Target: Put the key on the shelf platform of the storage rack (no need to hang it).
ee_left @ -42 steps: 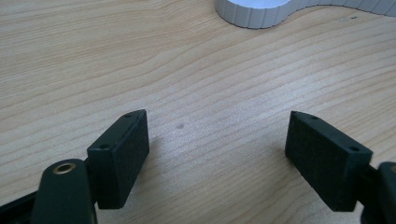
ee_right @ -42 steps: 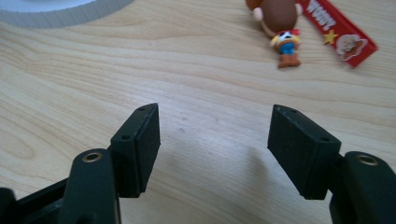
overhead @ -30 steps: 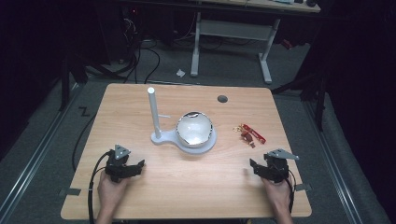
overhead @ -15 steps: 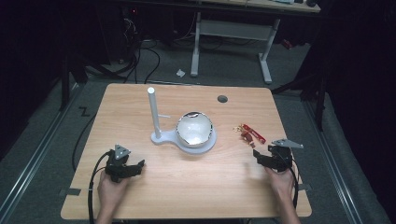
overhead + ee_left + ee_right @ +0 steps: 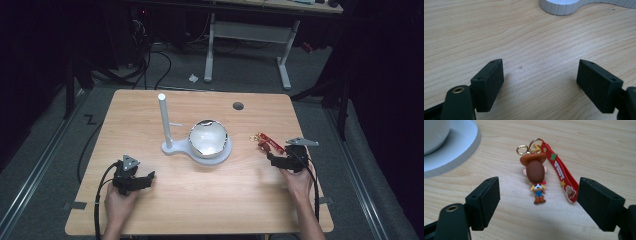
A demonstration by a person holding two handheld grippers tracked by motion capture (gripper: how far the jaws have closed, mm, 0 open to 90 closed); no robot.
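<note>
The right gripper (image 5: 537, 202), its jaws just opened wide and gripping nothing, stands just short of the cowboy keychain (image 5: 536, 173) lying flat on the table (image 5: 599, 150), red strap (image 5: 562, 176) alongside, right of the white stand (image 5: 197, 147).

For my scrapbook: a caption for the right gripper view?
Open hand-held gripper nears a cowboy keychain on the table.

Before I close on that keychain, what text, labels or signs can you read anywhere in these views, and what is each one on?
"WOODY": white letters running along the red strap of the keychain figure, clear in the right gripper view.
Same strap in the high view: too small to read.
Table, white stand, bowl: no readable text.
</note>
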